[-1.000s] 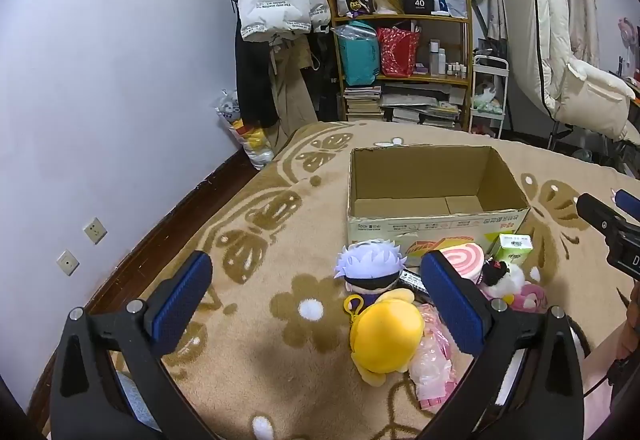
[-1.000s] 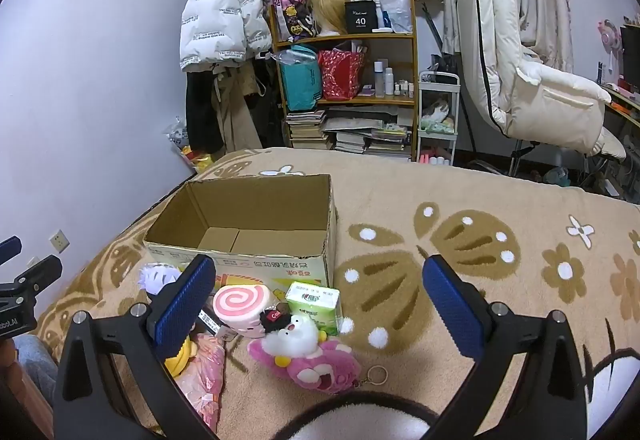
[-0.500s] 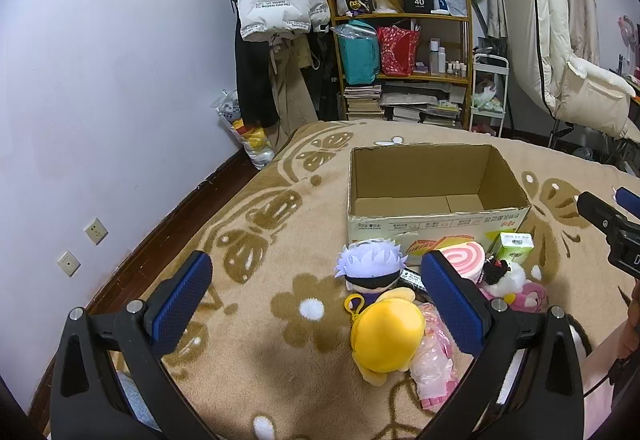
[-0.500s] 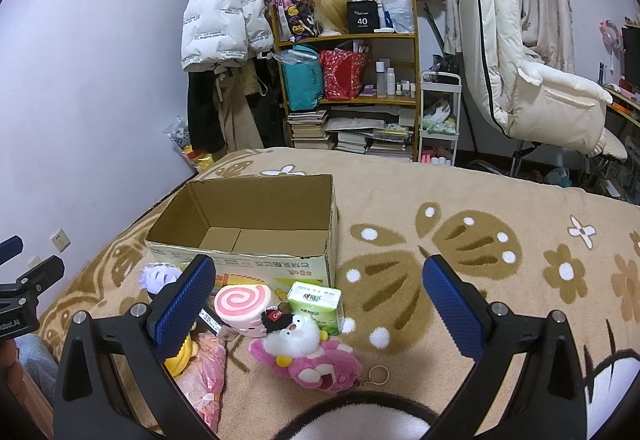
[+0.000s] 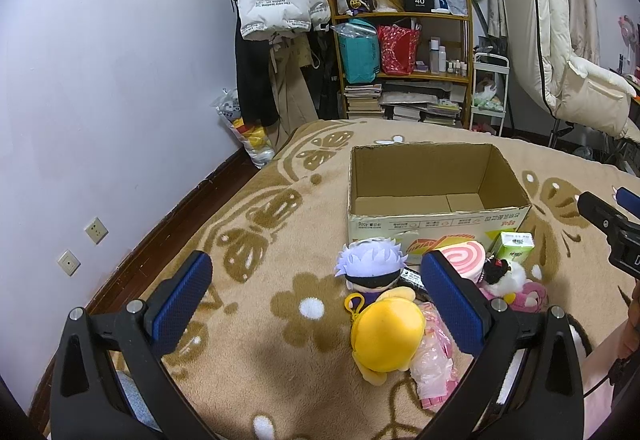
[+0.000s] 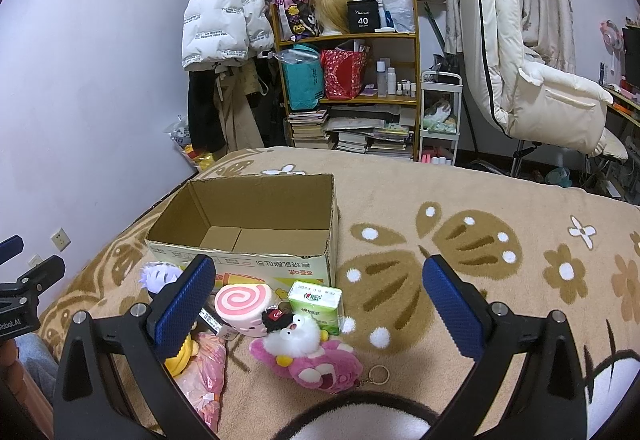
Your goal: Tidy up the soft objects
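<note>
An open, empty cardboard box (image 5: 436, 212) (image 6: 248, 260) stands on a beige patterned blanket. In front of it lies a pile of soft toys: a yellow plush (image 5: 386, 332), a white-haired doll (image 5: 372, 266) (image 6: 158, 276), a pink swirl cushion (image 5: 464, 254) (image 6: 242, 300), a pink-and-white plush (image 6: 308, 352) (image 5: 512, 286), a green tissue pack (image 6: 316, 302) (image 5: 514, 244) and a pink plastic-wrapped item (image 5: 434, 364) (image 6: 200, 372). My left gripper (image 5: 316, 308) hovers open above the pile's left side. My right gripper (image 6: 316, 306) hovers open over the pile, holding nothing.
A wooden shelf (image 6: 348, 92) with bags, books and bottles stands behind the bed, beside hanging coats (image 5: 276, 0). A cream recliner (image 6: 532, 72) is at the right. A wall (image 5: 100, 80) runs along the left. The blanket to the right (image 6: 500, 240) is bare.
</note>
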